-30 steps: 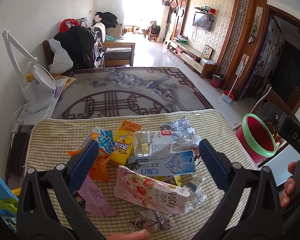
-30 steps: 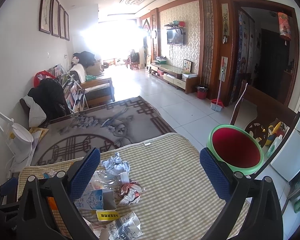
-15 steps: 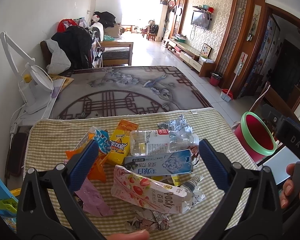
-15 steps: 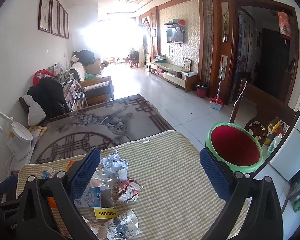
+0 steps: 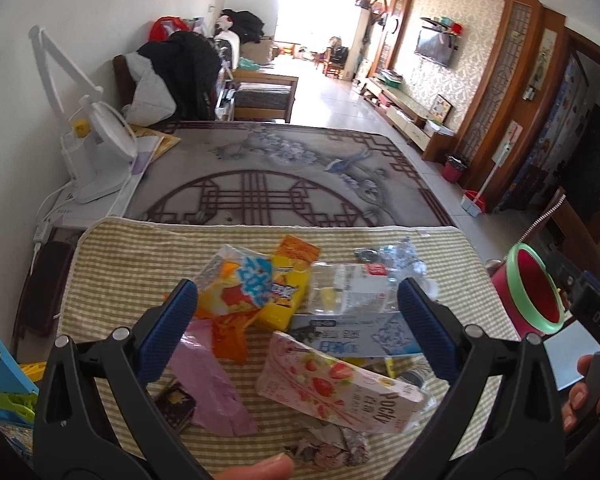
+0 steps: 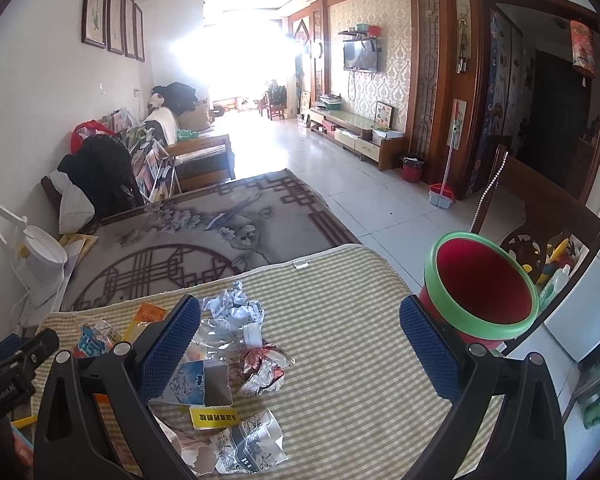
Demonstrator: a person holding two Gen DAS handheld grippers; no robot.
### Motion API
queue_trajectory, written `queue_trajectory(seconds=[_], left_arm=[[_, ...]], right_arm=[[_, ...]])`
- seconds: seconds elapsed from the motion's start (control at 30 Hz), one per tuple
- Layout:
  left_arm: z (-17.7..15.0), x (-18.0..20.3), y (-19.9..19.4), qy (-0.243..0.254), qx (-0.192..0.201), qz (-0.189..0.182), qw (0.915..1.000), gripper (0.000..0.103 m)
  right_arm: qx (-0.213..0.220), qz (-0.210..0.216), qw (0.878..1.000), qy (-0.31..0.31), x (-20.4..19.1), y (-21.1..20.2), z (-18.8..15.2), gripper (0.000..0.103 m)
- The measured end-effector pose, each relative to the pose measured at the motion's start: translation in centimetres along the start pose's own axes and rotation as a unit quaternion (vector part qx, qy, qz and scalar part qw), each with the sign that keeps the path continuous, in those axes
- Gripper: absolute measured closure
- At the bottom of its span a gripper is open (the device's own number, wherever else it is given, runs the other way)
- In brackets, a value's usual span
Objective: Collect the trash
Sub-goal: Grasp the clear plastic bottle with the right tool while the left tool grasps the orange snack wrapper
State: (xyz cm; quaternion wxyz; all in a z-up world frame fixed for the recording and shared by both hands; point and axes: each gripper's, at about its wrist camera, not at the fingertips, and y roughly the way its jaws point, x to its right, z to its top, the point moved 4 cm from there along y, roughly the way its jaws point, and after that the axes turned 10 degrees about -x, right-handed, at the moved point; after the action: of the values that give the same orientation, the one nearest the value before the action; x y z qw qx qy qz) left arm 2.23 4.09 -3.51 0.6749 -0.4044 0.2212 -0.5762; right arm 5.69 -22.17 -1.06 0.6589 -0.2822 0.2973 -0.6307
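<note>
The pink Pocky box (image 5: 336, 386) covers the near edge of the blue-and-white carton (image 5: 356, 336), and that carton hides the lower side of the clear bottle (image 5: 352, 288). Crumpled foil (image 5: 332, 446) peeks out, half lost beneath the box. The right gripper's left finger (image 6: 168, 344) blocks part of the pile. The red bin (image 6: 480, 284) shows no base; its bottom stays unseen.

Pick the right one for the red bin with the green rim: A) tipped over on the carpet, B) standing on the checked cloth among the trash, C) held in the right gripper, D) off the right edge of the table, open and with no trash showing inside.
D: the red bin stands past the checked cloth's right edge, mouth open, only red interior showing; the right gripper is open and holds nothing.
</note>
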Motion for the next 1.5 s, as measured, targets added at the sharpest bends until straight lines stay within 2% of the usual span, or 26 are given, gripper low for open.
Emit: queue_trajectory(seconds=[0.13,0.2,0.23,0.3,0.4,0.47,0.63,0.7,0.73,0.77,0.87,0.93,0.97,1.03,1.13,1.23,1.27,1.3,1.37,1.4,1.5], left_arm=[[0.1,-2.4,-0.1,-0.016,0.014,0.031,0.9993,0.005],[0.1,-3.5,-0.1,-0.022,0.019,0.042,0.9987,0.005],[0.1,-3.8,-0.1,-0.023,0.020,0.046,0.9985,0.005],[0.0,-4.5,0.0,-0.025,0.019,0.053,0.9981,0.005],[-0.3,-5.1,0.5,-0.012,0.004,0.062,0.9980,0.005],[-0.6,-5.2,0.9,0.003,-0.006,0.072,0.9974,0.005],[-1.2,-6.0,2.5,0.018,-0.038,0.051,0.9978,0.005],[-1.3,-6.3,3.7,0.023,-0.054,0.045,0.9973,0.005],[-1.3,-6.5,4.5,0.028,-0.063,0.047,0.9965,0.005],[-1.3,-6.5,5.2,0.035,-0.071,0.047,0.9958,0.005],[-1.2,-6.3,7.1,0.045,-0.093,0.041,0.9938,0.005],[-1.1,-6.0,8.2,0.057,-0.102,0.039,0.9924,0.005],[-1.1,-5.8,8.6,0.062,-0.106,0.037,0.9917,0.005],[-1.1,-5.5,9.6,0.067,-0.114,0.031,0.9907,0.006],[-1.3,-5.3,10.8,0.066,-0.135,0.028,0.9883,0.024],[-1.2,-5.2,10.7,0.057,-0.129,0.024,0.9898,0.028],[-1.1,-5.2,10.4,0.054,-0.124,0.023,0.9905,0.033],[-1.1,-5.1,10.2,0.052,-0.119,0.023,0.9912,0.045],[-1.0,-4.7,9.2,0.050,-0.108,0.020,0.9927,0.058],[-0.9,-4.6,8.9,0.049,-0.107,0.017,0.9929,0.068],[-0.5,-3.8,7.5,0.051,-0.086,0.018,0.9948,0.071]], right_arm=[[-0.023,0.058,0.997,-0.054,-2.0,1.7,-0.1,0.007],[-0.049,0.101,0.987,-0.118,-4.2,3.1,0.5,0.007],[-0.066,0.118,0.977,-0.163,-5.7,4.1,0.7,0.007],[-0.085,0.115,0.959,-0.245,-8.3,6.2,1.0,0.007],[-0.128,0.127,0.917,-0.357,-12.3,9.6,0.5,0.007],[-0.150,0.130,0.895,-0.399,-13.9,11.4,-0.1,0.007],[-0.226,0.121,0.834,-0.489,-16.7,16.3,-2.2,0.014],[-0.243,0.114,0.816,-0.511,-17.1,17.7,-3.0,0.017],[-0.249,0.115,0.810,-0.518,-17.4,18.1,-3.3,0.024],[-0.254,0.117,0.805,-0.524,-17.5,18.3,-3.6,0.038],[-0.257,0.116,0.793,-0.541,-18.2,18.8,-4.2,0.049],[-0.251,0.123,0.795,-0.539,-18.2,18.4,-4.1,0.053],[-0.242,0.128,0.802,-0.530,-18.0,18.1,-3.7,0.054],[-0.227,0.145,0.826,-0.495,-18.0,17.1,-2.2,0.054],[-0.202,0.177,0.861,-0.432,-16.8,15.3,0.1,0.054],[-0.163,0.190,0.890,-0.380,-15.4,13.3,1.7,0.054],[-0.152,0.197,0.898,-0.363,-14.9,12.6,2.0,0.054],[-0.139,0.201,0.906,-0.346,-14.5,11.7,2.2,0.054],[-0.118,0.210,0.920,-0.309,-13.4,10.1,2.7,0.054],[-0.107,0.216,0.927,-0.288,-12.8,9.4,2.9,0.054],[-0.082,0.222,0.942,-0.240,-11.3,7.2,3.2,0.054]])
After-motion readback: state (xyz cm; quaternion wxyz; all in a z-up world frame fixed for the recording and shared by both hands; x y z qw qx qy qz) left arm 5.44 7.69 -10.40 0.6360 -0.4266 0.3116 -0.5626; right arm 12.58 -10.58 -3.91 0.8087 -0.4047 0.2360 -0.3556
